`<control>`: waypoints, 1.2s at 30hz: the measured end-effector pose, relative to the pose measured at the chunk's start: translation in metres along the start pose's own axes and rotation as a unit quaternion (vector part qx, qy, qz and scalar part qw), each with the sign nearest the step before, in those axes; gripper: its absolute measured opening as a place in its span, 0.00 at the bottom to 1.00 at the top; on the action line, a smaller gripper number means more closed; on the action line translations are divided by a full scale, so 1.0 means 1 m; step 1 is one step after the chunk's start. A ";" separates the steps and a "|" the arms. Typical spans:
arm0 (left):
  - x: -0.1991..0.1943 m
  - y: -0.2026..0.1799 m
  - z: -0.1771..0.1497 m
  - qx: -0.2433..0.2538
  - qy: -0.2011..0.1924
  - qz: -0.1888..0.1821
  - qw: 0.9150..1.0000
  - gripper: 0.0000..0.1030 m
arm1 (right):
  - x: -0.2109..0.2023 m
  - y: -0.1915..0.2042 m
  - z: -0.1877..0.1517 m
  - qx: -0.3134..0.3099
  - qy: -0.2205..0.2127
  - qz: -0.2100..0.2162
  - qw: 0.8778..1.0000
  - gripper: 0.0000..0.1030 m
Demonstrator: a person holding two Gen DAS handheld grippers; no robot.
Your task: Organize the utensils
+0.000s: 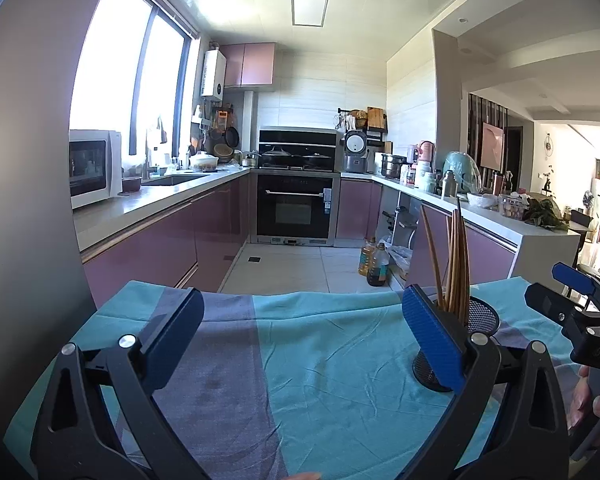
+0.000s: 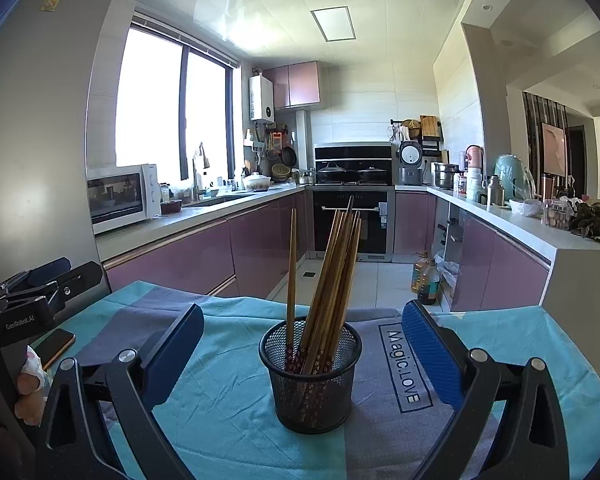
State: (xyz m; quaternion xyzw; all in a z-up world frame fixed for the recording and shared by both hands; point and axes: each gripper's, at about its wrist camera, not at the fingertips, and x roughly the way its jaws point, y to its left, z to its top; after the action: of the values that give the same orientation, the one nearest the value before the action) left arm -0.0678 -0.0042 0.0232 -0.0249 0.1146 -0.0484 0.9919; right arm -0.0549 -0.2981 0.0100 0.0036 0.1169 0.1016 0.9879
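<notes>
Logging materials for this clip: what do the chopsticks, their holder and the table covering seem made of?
Chopsticks: probably wood or bamboo, matte brown shafts with patterned dark-red ends. Holder: black wire mesh, likely metal, see-through. Table covering: woven fabric, teal and grey-purple, creased, printed lettering.

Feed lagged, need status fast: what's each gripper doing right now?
Left gripper: open, holding nothing, over the cloth.
Right gripper: open, holding nothing, jaws either side of the mesh cup of chopsticks.

Chopsticks [image 2: 324, 280] upright in mesh cup [image 2: 312, 392]
</notes>
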 end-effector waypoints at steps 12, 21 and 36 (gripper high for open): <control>-0.006 0.000 0.002 -0.001 -0.005 0.003 1.000 0.95 | -0.004 0.001 0.002 -0.002 -0.009 -0.003 1.000 0.93; -0.010 0.000 0.003 0.000 -0.011 0.004 1.000 0.95 | -0.004 0.003 0.002 -0.004 -0.009 -0.003 1.000 0.93; -0.012 0.001 0.003 0.000 -0.010 0.004 1.000 0.95 | -0.006 0.005 0.004 -0.004 -0.011 -0.005 1.000 0.93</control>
State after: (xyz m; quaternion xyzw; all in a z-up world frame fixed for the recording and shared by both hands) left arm -0.0782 -0.0018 0.0290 -0.0251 0.1044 -0.0437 0.9933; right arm -0.0605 -0.2941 0.0153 -0.0002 0.1053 0.0973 0.9897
